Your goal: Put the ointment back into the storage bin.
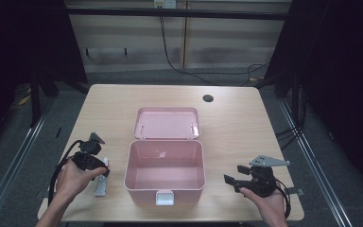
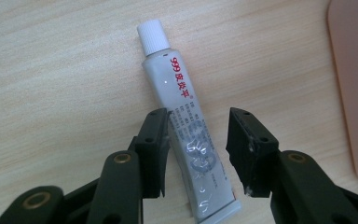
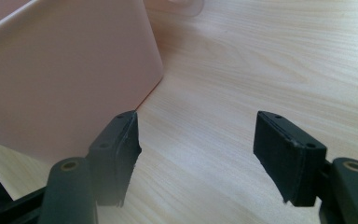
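A grey ointment tube point(image 2: 177, 88) with a white cap and red print lies flat on the wooden table point(image 1: 236, 127), left of an open pink box point(image 1: 128, 165). My left gripper point(image 2: 198, 140) points down over the tube's lower half, jaws open. The tube lies between them, close against the left pad point(image 2: 161, 149) and apart from the right one. From above, that left gripper point(image 1: 101, 172) sits over the tube point(image 1: 100, 185). My right gripper point(image 1: 234, 176) rests right of the box, open and with nothing in it. In its own view the right gripper point(image 3: 196, 149) frames bare wood beside the box wall point(image 3: 65, 79).
The box's lid point(image 1: 166, 123) lies open flat behind it, and a white latch point(image 1: 164, 197) hangs at its front wall. A round cable hole point(image 1: 208, 98) marks the far right of the table. The box edge point(image 2: 354, 84) stands close to the tube's right.
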`<action>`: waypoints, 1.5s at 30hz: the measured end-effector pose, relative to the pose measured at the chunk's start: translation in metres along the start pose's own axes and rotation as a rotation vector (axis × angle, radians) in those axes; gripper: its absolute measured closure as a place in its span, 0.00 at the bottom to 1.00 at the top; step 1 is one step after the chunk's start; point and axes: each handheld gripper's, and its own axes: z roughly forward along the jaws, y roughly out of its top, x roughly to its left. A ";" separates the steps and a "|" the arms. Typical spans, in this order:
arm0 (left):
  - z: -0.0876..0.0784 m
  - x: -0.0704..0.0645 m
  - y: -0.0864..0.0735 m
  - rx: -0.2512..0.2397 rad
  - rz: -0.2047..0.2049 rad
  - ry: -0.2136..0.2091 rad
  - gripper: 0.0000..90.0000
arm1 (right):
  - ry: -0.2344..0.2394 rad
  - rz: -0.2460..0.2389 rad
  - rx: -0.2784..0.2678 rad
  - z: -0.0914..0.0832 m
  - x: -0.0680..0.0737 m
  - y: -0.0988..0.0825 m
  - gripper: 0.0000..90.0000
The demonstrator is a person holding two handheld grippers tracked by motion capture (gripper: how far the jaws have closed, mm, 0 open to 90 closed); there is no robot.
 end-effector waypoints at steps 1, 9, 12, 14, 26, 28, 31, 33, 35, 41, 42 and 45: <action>0.002 0.000 0.000 0.004 0.000 0.003 0.65 | 0.000 0.000 0.000 0.000 0.000 0.000 0.34; 0.009 0.000 0.000 0.020 -0.011 0.014 0.68 | 0.004 0.001 0.001 0.000 0.000 0.000 0.34; 0.012 0.000 0.000 0.024 -0.006 0.021 0.70 | 0.005 0.000 0.001 0.000 0.000 0.000 0.34; 0.014 -0.001 0.000 0.034 0.006 0.024 0.73 | 0.005 0.001 0.001 0.000 0.000 0.000 0.33; 0.017 -0.006 -0.002 0.031 0.068 0.061 0.75 | 0.006 0.004 0.001 0.000 0.000 0.000 0.33; 0.017 -0.007 -0.001 0.039 0.076 0.068 0.75 | 0.006 0.003 0.001 0.000 0.000 0.000 0.33; 0.017 -0.007 0.002 0.068 0.085 0.063 0.76 | 0.008 0.000 0.001 0.000 0.000 0.000 0.33; 0.017 -0.008 0.005 0.086 0.103 0.073 0.76 | 0.008 0.002 0.002 0.000 0.000 0.000 0.33; 0.018 -0.010 0.006 0.101 0.125 0.087 0.76 | 0.008 0.002 0.002 0.000 0.000 0.000 0.33; 0.017 -0.006 0.005 0.093 0.142 0.060 0.77 | 0.011 0.000 0.003 0.000 0.000 0.000 0.33; 0.016 -0.006 0.005 0.089 0.140 0.063 0.78 | 0.010 0.002 0.004 0.000 0.000 0.000 0.33; 0.012 -0.004 0.003 0.074 0.154 0.054 0.79 | 0.010 0.004 0.004 0.000 -0.001 0.000 0.33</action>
